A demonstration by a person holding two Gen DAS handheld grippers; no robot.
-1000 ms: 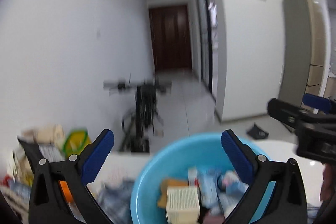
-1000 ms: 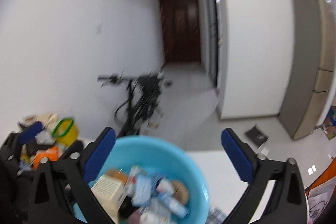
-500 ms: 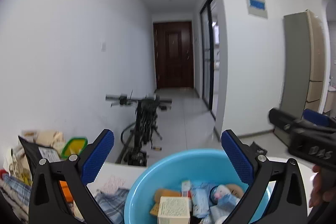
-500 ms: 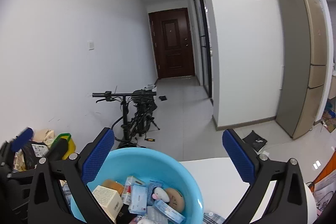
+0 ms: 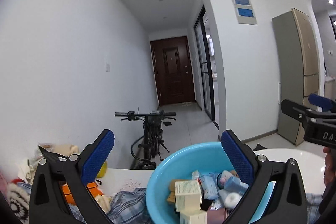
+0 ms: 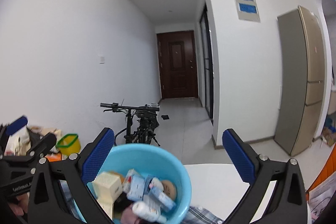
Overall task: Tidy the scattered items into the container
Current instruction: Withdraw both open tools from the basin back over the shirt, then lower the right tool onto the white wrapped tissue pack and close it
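Left wrist view: the round light-blue plastic basin (image 5: pixel 159 182) on the white table (image 5: pixel 294 159) holds cream cartons (image 5: pixel 187 195) and blue packets, the left gripper (image 5: pixel 168 155) released, empty above it; right wrist view: the right gripper (image 6: pixel 169 155) likewise released over the basin, bare tabletop rightward.

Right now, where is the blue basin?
The blue basin sits low centre in both wrist views, on the white table, with checked cloth at its left.
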